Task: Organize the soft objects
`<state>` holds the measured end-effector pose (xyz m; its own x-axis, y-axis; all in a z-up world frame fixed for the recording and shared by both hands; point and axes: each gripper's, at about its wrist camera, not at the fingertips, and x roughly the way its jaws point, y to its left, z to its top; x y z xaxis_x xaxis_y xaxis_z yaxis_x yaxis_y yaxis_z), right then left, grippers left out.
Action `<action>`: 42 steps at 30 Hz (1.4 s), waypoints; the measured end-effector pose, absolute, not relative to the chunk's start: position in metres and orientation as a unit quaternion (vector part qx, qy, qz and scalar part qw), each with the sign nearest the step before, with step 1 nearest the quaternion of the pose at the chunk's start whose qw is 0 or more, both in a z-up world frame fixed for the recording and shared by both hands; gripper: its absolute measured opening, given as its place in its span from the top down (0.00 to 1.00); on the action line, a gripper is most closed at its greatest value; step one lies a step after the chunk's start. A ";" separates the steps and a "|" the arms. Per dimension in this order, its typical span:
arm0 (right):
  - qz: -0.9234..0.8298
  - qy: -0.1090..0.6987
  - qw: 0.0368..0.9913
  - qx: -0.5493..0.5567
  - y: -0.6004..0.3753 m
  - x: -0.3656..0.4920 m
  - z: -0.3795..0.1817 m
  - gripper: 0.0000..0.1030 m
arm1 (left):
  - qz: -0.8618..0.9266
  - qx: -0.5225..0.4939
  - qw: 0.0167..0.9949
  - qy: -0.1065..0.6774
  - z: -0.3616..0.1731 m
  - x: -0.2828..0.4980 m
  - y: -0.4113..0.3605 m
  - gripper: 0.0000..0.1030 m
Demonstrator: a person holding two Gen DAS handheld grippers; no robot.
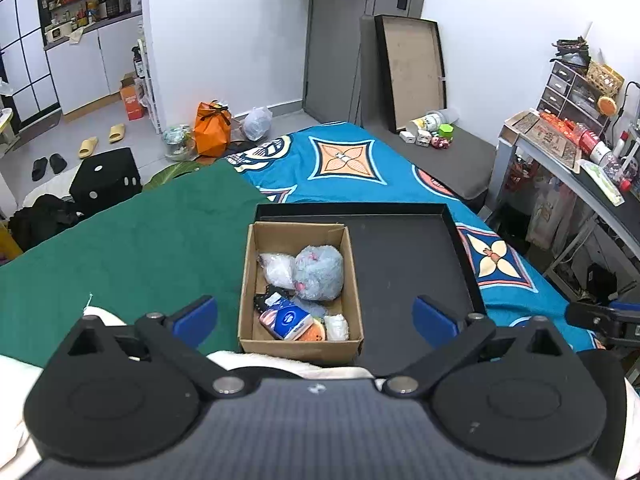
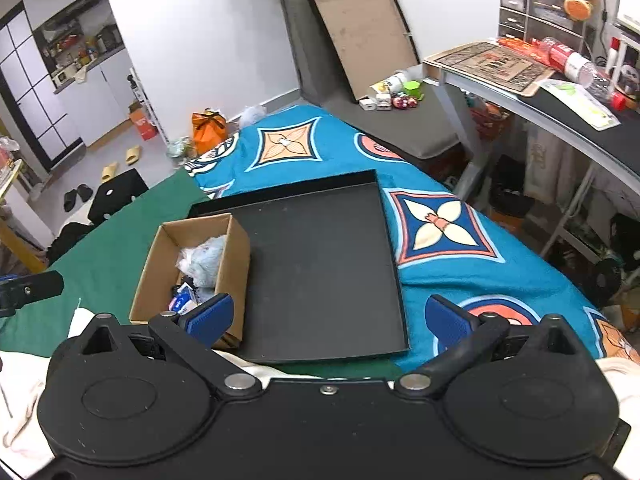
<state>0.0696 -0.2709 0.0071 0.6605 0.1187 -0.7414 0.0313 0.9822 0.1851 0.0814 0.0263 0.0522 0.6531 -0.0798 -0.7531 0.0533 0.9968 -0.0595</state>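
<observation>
A: How do the grippers stand?
B: The left gripper (image 1: 316, 316) and right gripper (image 2: 330, 320) both hover with jaws spread wide, holding nothing.
A: And the soft things?
B: A blue plush toy (image 1: 319, 268) and a tissue pack (image 1: 286, 320) lie in the cardboard box (image 1: 298, 346), at the left end of the black tray (image 2: 320, 272).
A: Underneath the tray?
B: A green towel (image 1: 120, 248) and patterned blue blanket (image 2: 460, 272); right of the tray, a cluttered desk (image 2: 560, 112).

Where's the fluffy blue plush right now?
The fluffy blue plush lies inside the cardboard box, toward its far right corner beside a clear plastic bag. The box sits in the left part of the black tray on the bed.
</observation>
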 end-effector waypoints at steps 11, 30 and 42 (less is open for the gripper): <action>0.038 0.411 0.908 0.076 -0.260 0.064 0.009 0.00 | -0.037 -0.014 0.906 0.421 0.048 0.078 0.025 0.00; 0.045 0.413 0.907 0.069 -0.257 0.064 0.007 0.00 | -0.042 -0.004 0.903 0.428 0.043 0.078 0.021 0.00; 0.037 0.413 0.907 0.070 -0.261 0.064 0.006 0.00 | -0.047 -0.002 0.903 0.426 0.044 0.078 0.019 0.00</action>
<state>0.0641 -0.2611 0.0057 0.6559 0.1245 -0.7445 -0.0097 0.9876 0.1567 0.0776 0.0188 0.0441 0.6326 -0.0864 -0.7696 0.0829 0.9956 -0.0436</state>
